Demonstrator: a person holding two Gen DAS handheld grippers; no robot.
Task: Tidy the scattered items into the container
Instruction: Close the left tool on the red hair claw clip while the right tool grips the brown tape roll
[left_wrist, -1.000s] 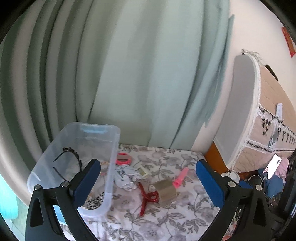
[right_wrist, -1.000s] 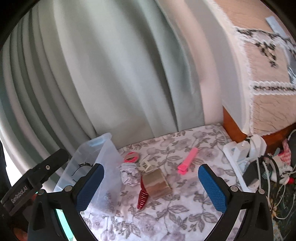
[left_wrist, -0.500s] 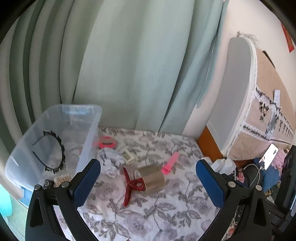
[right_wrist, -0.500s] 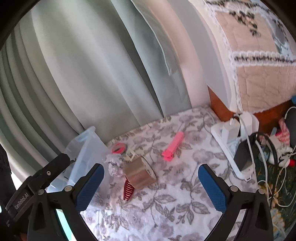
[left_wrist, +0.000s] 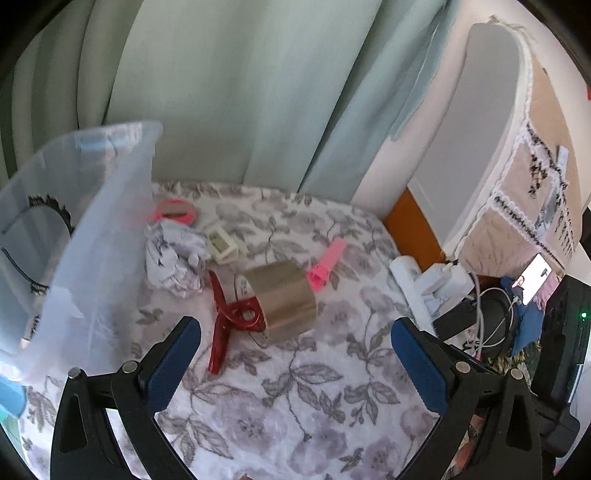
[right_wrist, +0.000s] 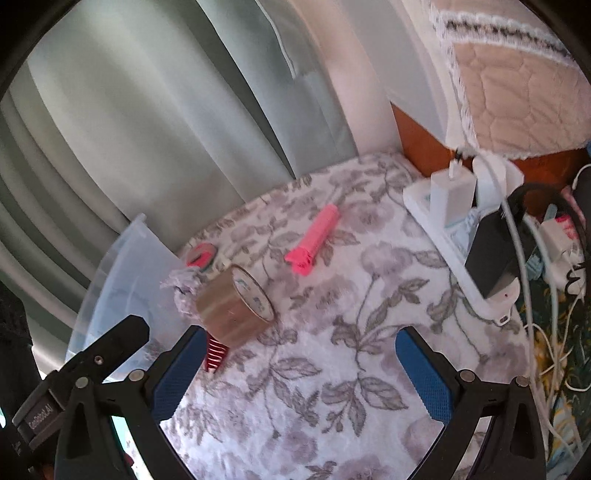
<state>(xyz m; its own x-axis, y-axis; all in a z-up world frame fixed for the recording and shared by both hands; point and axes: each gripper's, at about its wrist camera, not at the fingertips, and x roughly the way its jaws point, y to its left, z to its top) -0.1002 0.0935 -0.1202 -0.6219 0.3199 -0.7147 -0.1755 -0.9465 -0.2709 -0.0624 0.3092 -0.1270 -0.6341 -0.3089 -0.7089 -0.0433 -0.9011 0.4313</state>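
Note:
A clear plastic bin (left_wrist: 99, 236) stands at the left on the floral cloth, with a black headband (left_wrist: 48, 206) inside. Beside it lie a crumpled paper ball (left_wrist: 173, 258), a pink tape roll (left_wrist: 175, 212), a small cream gadget (left_wrist: 221, 243), a red hair claw (left_wrist: 225, 321), a brown tape roll (left_wrist: 284, 302) and a pink clip (left_wrist: 327, 262). My left gripper (left_wrist: 295, 365) is open and empty, just short of the brown tape. My right gripper (right_wrist: 303, 373) is open and empty, near the brown tape roll (right_wrist: 232, 306) and pink clip (right_wrist: 314, 240); the bin (right_wrist: 122, 277) is at its left.
A white power strip with chargers (right_wrist: 458, 206) and tangled cables (right_wrist: 554, 295) lie at the right edge. A phone (left_wrist: 533, 277) is lit at the far right. Green curtains (left_wrist: 240, 92) hang behind, and a padded headboard (left_wrist: 517, 147) stands at the right.
Both grippers have moved forward and down toward the scattered items. The brown tape and red claw now appear larger and closer. Both stay open and empty.

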